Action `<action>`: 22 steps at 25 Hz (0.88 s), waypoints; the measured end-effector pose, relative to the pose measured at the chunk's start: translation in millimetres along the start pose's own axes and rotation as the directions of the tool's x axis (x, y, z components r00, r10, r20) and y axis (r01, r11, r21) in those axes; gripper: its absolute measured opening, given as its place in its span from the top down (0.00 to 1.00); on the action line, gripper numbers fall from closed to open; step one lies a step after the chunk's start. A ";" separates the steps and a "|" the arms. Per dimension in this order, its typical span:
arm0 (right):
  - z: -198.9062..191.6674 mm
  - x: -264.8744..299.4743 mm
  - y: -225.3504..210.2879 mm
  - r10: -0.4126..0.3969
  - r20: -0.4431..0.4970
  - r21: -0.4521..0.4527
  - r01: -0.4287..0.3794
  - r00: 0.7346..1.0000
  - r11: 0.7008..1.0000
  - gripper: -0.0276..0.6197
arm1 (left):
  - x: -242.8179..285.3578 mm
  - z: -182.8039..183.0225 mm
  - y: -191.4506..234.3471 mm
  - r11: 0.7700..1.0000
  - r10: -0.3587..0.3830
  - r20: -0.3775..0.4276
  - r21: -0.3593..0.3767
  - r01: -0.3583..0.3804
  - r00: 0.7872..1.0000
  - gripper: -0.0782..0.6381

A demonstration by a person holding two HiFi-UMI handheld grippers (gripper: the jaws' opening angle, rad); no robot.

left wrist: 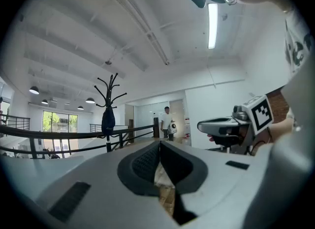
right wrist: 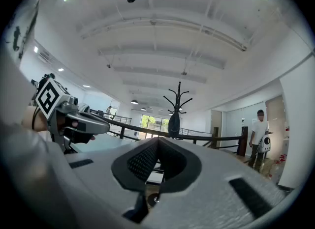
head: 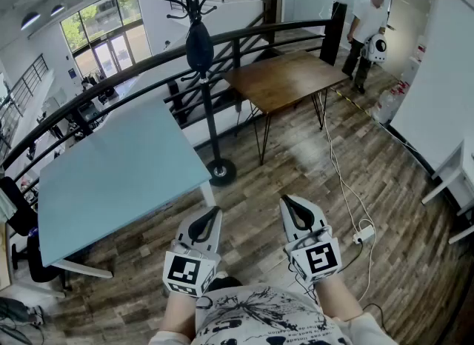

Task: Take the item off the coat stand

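A black coat stand [head: 210, 106] rises from a round base on the wood floor, between a pale blue table and a brown table. A dark folded item [head: 198, 46] hangs from its upper hooks; it also shows in the left gripper view as the dark item [left wrist: 108, 120] and in the right gripper view as the dark item [right wrist: 174, 124]. My left gripper [head: 213, 215] and right gripper [head: 287, 203] are held low near my body, well short of the stand. Both are shut with nothing between the jaws.
A pale blue table [head: 111, 181] stands to the left of the stand, a brown table [head: 285, 77] to its right. A black railing [head: 133, 69] runs behind. A white cable with a power strip [head: 363, 234] lies on the floor. A person [head: 364, 36] stands far right.
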State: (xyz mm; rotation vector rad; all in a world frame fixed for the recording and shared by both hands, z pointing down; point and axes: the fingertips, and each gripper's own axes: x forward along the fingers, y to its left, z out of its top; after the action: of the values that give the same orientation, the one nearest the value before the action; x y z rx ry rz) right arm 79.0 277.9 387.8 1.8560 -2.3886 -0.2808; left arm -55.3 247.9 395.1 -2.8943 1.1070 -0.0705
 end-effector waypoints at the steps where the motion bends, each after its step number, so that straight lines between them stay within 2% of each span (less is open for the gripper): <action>1: -1.6 1.5 2.5 0.004 0.001 -0.001 -0.004 1.000 1.000 0.97 | -0.6 -1.8 2.1 1.000 0.004 -0.002 -0.002 -0.004 1.000 0.88; 8: -4.7 8.9 5.3 0.026 0.005 -0.001 -0.026 1.000 1.000 0.97 | 2.8 -13.1 7.7 1.000 0.012 -0.007 -0.001 -0.012 1.000 0.88; 15: -16.1 17.9 -4.5 0.008 -0.014 0.069 -0.007 1.000 0.998 0.97 | 8.0 -17.3 12.4 1.000 0.015 -0.028 -0.008 -0.015 0.999 0.88; 22: -37.3 62.9 -6.6 0.031 -0.046 0.093 -0.027 0.998 0.995 0.97 | 34.5 -40.7 46.4 0.999 0.021 -0.066 -0.025 -0.023 0.998 0.88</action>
State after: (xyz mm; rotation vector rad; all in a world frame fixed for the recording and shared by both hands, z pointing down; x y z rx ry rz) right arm 76.8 212.4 420.9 1.8417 -2.4342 -0.1241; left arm -62.8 189.4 434.1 -2.9221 1.1579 -0.1520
